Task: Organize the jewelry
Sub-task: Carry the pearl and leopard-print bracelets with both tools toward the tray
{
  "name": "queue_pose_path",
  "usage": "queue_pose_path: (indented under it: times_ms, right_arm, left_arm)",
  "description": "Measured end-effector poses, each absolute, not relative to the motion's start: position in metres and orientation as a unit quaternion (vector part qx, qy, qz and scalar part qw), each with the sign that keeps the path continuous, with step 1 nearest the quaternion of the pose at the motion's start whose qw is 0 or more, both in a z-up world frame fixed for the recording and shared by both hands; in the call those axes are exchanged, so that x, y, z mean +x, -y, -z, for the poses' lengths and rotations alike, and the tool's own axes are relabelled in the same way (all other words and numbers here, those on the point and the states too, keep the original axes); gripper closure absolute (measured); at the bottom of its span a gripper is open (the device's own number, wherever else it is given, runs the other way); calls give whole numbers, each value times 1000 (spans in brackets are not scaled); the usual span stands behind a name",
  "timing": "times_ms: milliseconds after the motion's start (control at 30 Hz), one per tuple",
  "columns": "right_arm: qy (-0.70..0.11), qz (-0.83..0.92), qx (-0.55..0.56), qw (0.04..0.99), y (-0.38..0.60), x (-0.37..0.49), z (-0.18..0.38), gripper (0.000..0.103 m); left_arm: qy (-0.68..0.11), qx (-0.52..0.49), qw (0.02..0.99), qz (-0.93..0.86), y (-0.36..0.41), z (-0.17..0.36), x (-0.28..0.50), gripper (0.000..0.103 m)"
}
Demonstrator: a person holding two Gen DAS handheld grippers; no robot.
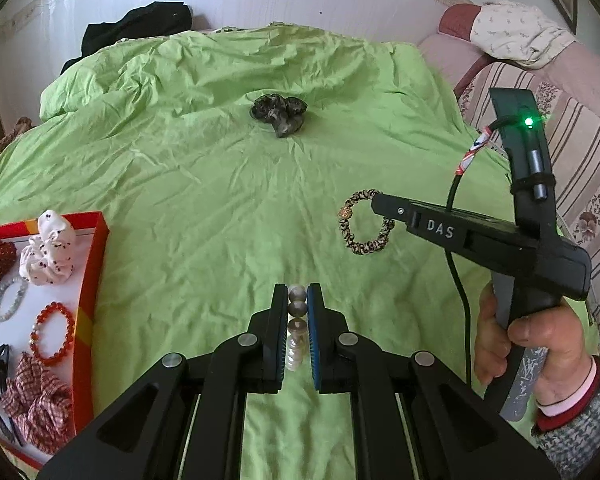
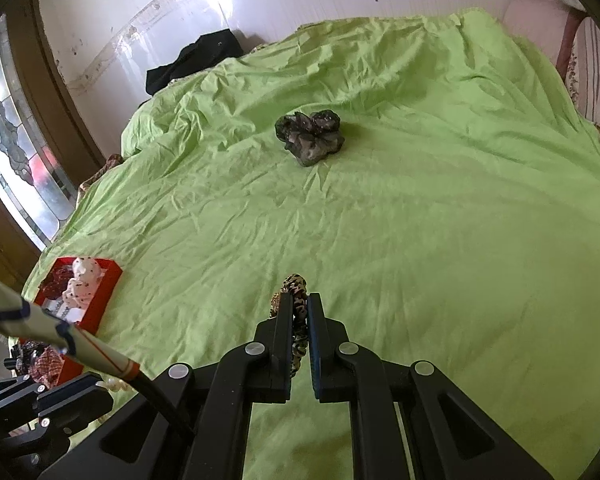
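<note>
pinched in my left claw (image 1: pixel 298 300), a strand of round grey and white pearl beads (image 1: pixel 297 312) could slip out sideways. my right claw (image 2: pixel 299 308) grips a thin leopard-print fabric hair loop (image 2: pixel 298 312), dangling, liable to snag. both hang above the green bed sheet (image 1: pixel 204 184). red-walled cardboard box (image 1: pixel 96 248) holds scrunchies and bead bracelets.

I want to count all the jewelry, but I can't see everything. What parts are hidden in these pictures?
- Pearl bracelet: left wrist view, mostly hidden between the left gripper fingers.
- Leopard-print hair tie: right wrist view, largely covered by the right gripper.
- Red box: left wrist view, cut off by the left edge.
- Dark scrunchie: too small for detail.
</note>
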State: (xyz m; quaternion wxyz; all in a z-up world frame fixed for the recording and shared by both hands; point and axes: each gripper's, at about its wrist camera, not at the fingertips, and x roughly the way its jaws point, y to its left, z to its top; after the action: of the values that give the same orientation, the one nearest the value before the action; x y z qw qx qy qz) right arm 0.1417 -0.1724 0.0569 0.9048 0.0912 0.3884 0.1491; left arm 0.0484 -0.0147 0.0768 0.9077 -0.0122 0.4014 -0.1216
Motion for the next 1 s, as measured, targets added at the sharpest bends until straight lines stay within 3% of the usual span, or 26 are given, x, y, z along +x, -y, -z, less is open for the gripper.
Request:
queue_pose_path:
  times_ms: [1000]
  right_arm:
    - [-365, -152, 83, 915, 157, 72, -76, 95]
  left_arm:
    - [-379, 13, 923, 70, -5, -95, -6, 94]
